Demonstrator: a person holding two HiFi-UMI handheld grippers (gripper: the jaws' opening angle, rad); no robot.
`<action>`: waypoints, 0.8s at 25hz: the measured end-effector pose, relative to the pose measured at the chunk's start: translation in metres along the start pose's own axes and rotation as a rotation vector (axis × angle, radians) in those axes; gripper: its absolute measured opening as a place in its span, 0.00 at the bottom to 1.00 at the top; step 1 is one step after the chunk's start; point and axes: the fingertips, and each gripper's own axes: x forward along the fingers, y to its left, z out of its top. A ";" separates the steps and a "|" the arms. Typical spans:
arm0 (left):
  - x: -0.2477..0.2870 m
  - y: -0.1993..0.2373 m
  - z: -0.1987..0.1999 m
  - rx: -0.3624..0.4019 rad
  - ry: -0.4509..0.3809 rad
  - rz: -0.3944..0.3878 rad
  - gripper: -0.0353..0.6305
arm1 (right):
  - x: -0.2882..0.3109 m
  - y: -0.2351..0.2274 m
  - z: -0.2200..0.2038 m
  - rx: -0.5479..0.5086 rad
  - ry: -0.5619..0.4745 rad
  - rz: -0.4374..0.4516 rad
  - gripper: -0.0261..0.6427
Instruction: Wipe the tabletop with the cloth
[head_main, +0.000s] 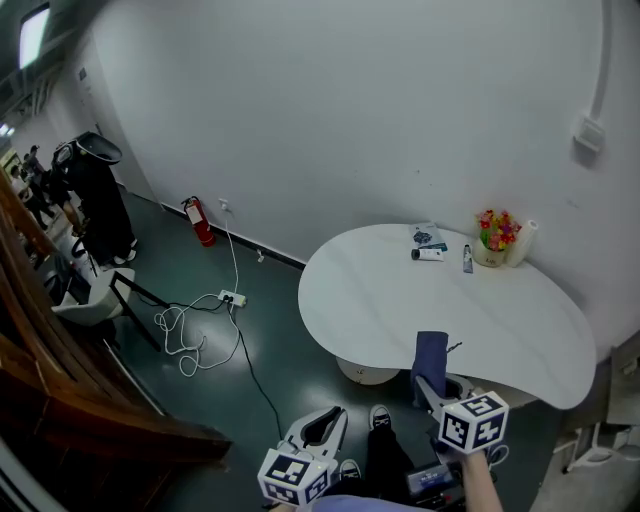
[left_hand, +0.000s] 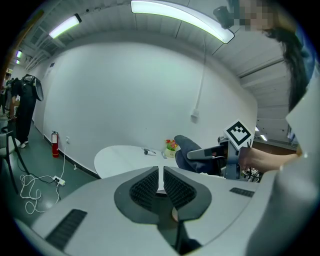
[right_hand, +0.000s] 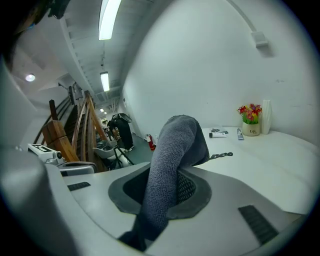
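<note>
Faces white tabletop at twelve o'clock. Pinches grey cloth in right gripper, seemingly just over the near edge, long axis upright. Holds left gripper pressed together, empty, at seven o'clock, farther off.

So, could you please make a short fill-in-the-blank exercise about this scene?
1. The right claw grips a dark ___.
2. The left claw is shut and holds ___.
3. The fire extinguisher on the floor is ___.
Missing words: cloth; nothing; red.
</note>
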 end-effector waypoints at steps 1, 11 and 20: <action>0.004 0.004 0.002 0.001 -0.001 0.006 0.09 | 0.008 -0.005 0.007 -0.003 -0.004 0.001 0.14; 0.072 0.070 0.051 -0.048 -0.063 0.066 0.09 | 0.124 -0.058 0.092 -0.032 -0.007 0.072 0.14; 0.138 0.132 0.070 -0.053 -0.028 0.153 0.09 | 0.264 -0.075 0.148 -0.063 0.064 0.195 0.14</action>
